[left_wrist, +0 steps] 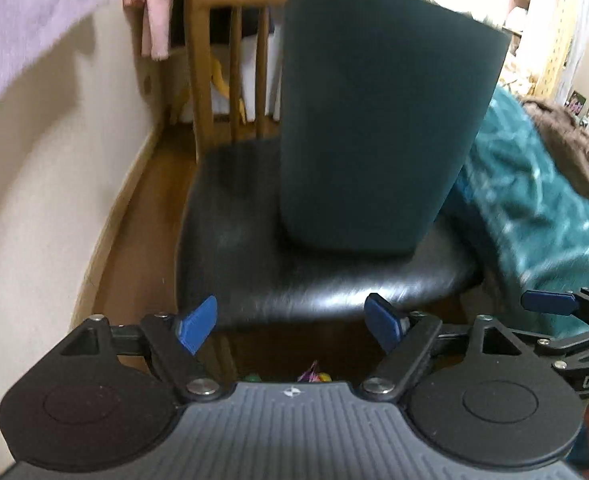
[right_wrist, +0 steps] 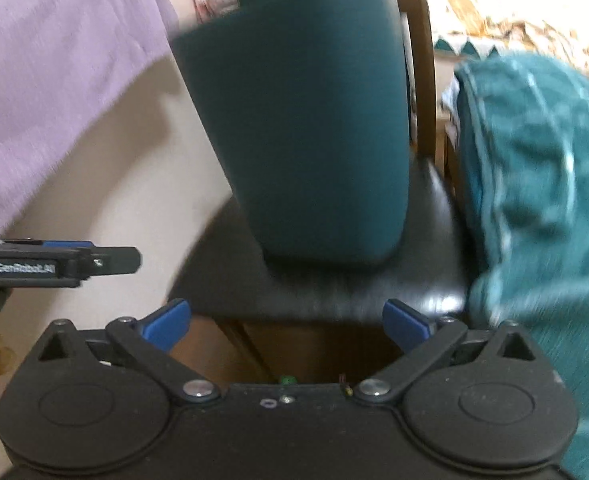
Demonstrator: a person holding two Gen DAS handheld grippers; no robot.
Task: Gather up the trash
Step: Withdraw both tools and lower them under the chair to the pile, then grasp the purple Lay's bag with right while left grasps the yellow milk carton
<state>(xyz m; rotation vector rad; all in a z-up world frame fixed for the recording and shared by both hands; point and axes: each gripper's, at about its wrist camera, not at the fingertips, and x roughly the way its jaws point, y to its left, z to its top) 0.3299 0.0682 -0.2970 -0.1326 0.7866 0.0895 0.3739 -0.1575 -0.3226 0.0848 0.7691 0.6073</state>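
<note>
A dark teal bin (left_wrist: 378, 120) stands upright on the black seat of a wooden chair (left_wrist: 294, 272); it also shows in the right wrist view (right_wrist: 306, 128). My left gripper (left_wrist: 292, 324) is open and empty, in front of the seat's near edge. My right gripper (right_wrist: 288, 326) is open and empty, also just in front of the seat. Small colourful wrappers (left_wrist: 314, 376) lie on the floor under the chair, partly hidden by the left gripper body. The bin's inside is hidden.
A teal blanket (left_wrist: 534, 208) on a bed lies to the right of the chair. A cream wall (left_wrist: 54, 200) and a lilac cloth (right_wrist: 54, 80) are to the left. The other gripper (right_wrist: 74, 262) shows at the left edge of the right wrist view.
</note>
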